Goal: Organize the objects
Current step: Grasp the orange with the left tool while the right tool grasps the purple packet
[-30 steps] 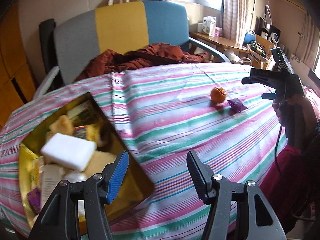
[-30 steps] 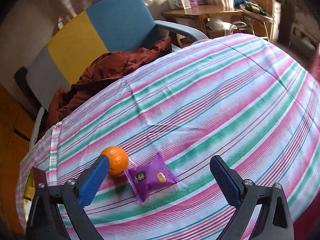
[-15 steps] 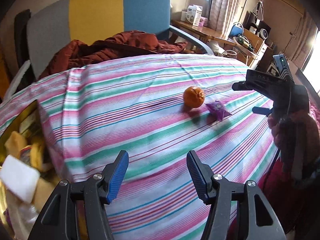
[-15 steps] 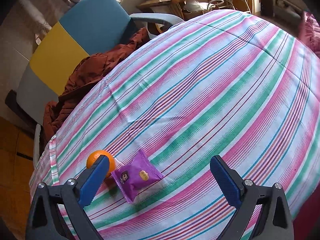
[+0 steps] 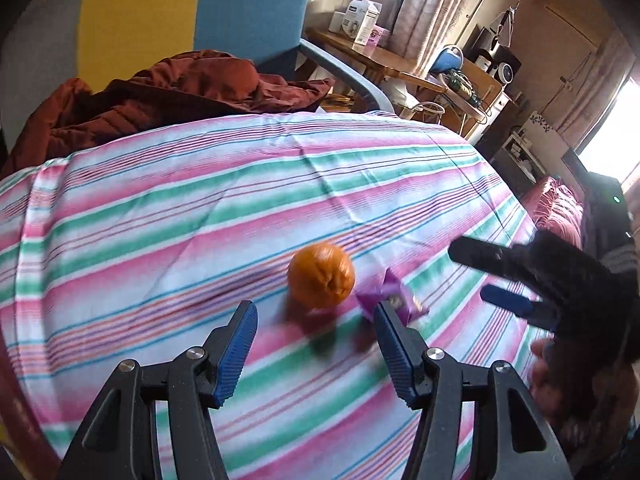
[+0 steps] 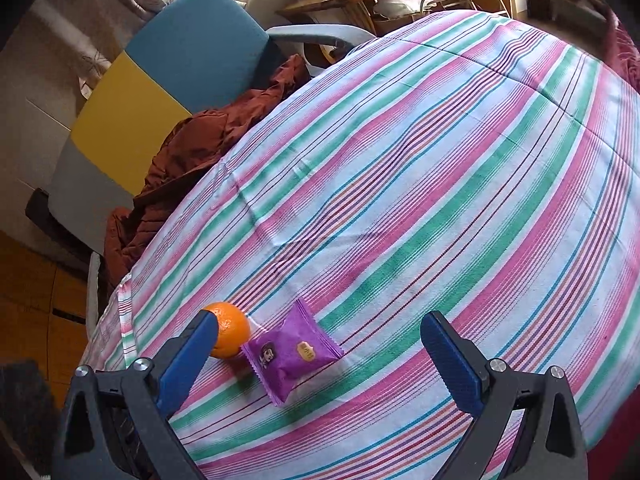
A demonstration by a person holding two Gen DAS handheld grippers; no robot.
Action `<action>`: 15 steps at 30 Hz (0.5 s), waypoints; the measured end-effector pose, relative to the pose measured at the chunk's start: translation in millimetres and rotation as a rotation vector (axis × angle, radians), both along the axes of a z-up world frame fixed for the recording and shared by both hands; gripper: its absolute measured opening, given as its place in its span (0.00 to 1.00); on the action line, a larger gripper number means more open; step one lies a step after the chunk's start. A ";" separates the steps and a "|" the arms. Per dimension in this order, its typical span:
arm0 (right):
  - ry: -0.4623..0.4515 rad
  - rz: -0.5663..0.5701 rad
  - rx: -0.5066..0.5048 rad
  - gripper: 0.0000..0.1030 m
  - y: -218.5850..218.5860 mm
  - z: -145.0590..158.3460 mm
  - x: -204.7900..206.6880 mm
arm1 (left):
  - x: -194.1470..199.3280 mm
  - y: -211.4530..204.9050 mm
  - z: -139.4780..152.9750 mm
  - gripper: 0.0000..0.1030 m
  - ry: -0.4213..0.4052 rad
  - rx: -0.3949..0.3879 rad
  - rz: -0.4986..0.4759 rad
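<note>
An orange (image 5: 321, 275) lies on the striped tablecloth (image 5: 160, 216), with a small purple snack packet (image 5: 390, 295) touching its right side. My left gripper (image 5: 314, 322) is open, and the orange sits just beyond the gap between its blue pads. In the right wrist view the orange (image 6: 230, 334) and purple packet (image 6: 290, 354) lie just ahead of my open right gripper (image 6: 320, 340), the packet roughly between the fingers and the orange behind the left fingertip. The right gripper (image 5: 492, 276), held by a hand, also shows at the right of the left wrist view.
A rust-red jacket (image 5: 160, 96) lies on the grey, yellow and blue chair (image 5: 192, 12) behind the table. A cluttered wooden side table (image 5: 384, 56) stands farther back. The tablecloth (image 6: 440, 160) stretches bare to the right of the packet.
My left gripper swung right, away from the gold tin of items, and closed in on the orange, which now looks much larger. The right gripper moved slightly nearer the packet.
</note>
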State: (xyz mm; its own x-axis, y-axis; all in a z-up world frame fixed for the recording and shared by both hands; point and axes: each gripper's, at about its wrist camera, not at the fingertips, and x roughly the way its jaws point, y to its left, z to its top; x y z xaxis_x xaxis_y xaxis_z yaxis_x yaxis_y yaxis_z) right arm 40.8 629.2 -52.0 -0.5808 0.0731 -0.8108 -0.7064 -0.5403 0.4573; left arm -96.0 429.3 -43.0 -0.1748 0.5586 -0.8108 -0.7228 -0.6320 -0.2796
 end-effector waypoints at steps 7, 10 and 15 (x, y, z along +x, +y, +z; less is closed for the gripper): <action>0.005 0.001 -0.008 0.99 3.3 -1.7 -3.9 | -23.6 47.0 -25.2 0.59 -0.028 -0.049 0.003; 0.001 0.004 -0.008 0.99 4.8 -2.5 -3.7 | -31.8 53.8 -42.9 0.51 -0.070 -0.079 0.008; -0.003 0.057 -0.001 0.99 -1.0 -3.1 -10.3 | -23.1 25.9 -45.2 0.49 -0.079 -0.048 0.025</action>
